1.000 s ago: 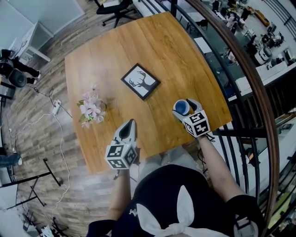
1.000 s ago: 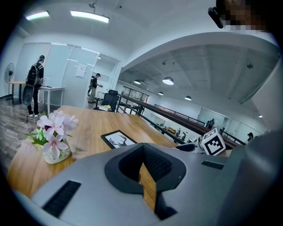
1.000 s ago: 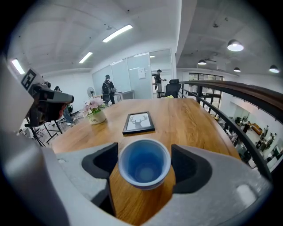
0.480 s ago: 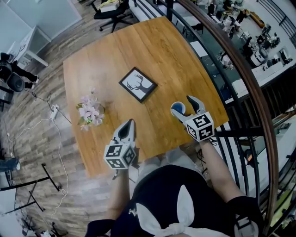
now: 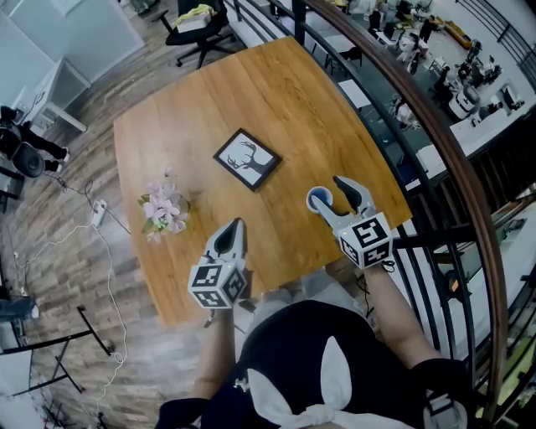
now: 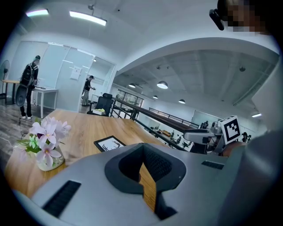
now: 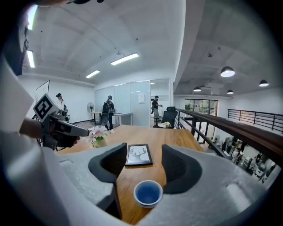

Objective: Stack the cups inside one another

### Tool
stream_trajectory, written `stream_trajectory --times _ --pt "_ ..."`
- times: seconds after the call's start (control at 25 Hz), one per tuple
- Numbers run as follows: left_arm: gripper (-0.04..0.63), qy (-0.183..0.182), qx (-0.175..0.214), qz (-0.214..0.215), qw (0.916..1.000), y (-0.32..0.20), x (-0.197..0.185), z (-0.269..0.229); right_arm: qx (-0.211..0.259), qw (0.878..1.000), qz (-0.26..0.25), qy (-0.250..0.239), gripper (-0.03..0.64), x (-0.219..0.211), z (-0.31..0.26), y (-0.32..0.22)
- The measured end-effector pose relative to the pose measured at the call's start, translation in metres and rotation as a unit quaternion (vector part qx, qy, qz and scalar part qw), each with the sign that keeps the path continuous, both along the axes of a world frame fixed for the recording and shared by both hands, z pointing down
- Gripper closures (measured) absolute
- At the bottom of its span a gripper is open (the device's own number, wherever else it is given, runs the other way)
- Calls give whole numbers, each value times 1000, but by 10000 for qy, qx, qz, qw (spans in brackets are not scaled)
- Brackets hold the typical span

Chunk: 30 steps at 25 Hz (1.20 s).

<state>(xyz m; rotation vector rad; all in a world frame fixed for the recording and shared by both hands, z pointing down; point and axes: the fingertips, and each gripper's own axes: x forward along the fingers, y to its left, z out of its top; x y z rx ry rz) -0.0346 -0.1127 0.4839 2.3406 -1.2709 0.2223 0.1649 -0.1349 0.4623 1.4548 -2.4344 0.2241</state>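
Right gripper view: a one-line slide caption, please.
Right gripper, jaws just closing yet apart and empty, above a blue cup on the wooden table.

Wooden table [image 5: 276, 92] on plank floor [image 5: 50, 276], curved railing [image 5: 452, 163] alongside.

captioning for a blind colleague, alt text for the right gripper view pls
The jaws of the right gripper have just been closing but stand apart and empty above a blue cup on the wooden table. Beyond lie a framed deer picture and, left, a vase of pink flowers.

Place: open-plan office-lab mezzanine.
Evidence: black swivel office chair [image 5: 199, 20] at 12 o'clock; dark metal railing [image 5: 435, 240] at 3 o'clock; cluttered white workbenches [image 5: 484, 74] beyond.
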Motion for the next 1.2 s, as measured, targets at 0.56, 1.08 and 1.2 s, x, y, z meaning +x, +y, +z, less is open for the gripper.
stream_trajectory --times 0.56,1.08,1.2 --pt "580 84 48 252 9996 5 17 -7 251 9981 567 -26 618 27 -20 21" --pt "580 95 -8 389 9992 7 27 -3 201 9982 557 -38 620 27 -18 36" --pt "580 93 -17 414 9991 7 27 -2 174 9982 568 -6 620 26 -16 37"
